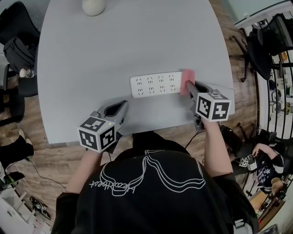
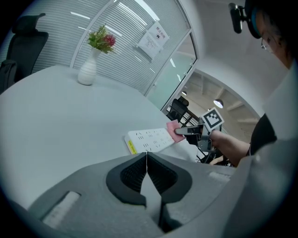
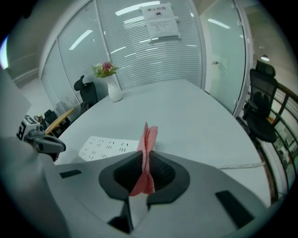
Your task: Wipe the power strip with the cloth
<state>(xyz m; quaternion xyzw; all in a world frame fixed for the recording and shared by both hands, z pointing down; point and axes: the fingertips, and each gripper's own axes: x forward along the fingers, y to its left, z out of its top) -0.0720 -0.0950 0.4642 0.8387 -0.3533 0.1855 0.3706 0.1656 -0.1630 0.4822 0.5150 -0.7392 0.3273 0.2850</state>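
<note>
A white power strip (image 1: pixel 156 84) lies flat on the grey table (image 1: pixel 91 68), also seen as the power strip (image 2: pixel 150 140) and power strip (image 3: pixel 109 148). My right gripper (image 1: pixel 189 87) is shut on a folded pink cloth (image 1: pixel 187 81), which stands upright between the jaws as the cloth (image 3: pixel 147 153) and touches the strip's right end; the cloth (image 2: pixel 174 131) shows there too. My left gripper (image 1: pixel 122 106) is shut with nothing in it, near the table's front edge, below and left of the strip. In its own view the left gripper (image 2: pixel 146 158) has its jaws pressed together.
A white vase (image 1: pixel 93 6) with flowers stands at the table's far edge, also seen as the vase (image 2: pixel 87 70). Black office chairs (image 1: pixel 16 41) stand left of the table and a chair (image 3: pixel 260 109) at its right. A white cable (image 3: pixel 242 165) runs off to the right.
</note>
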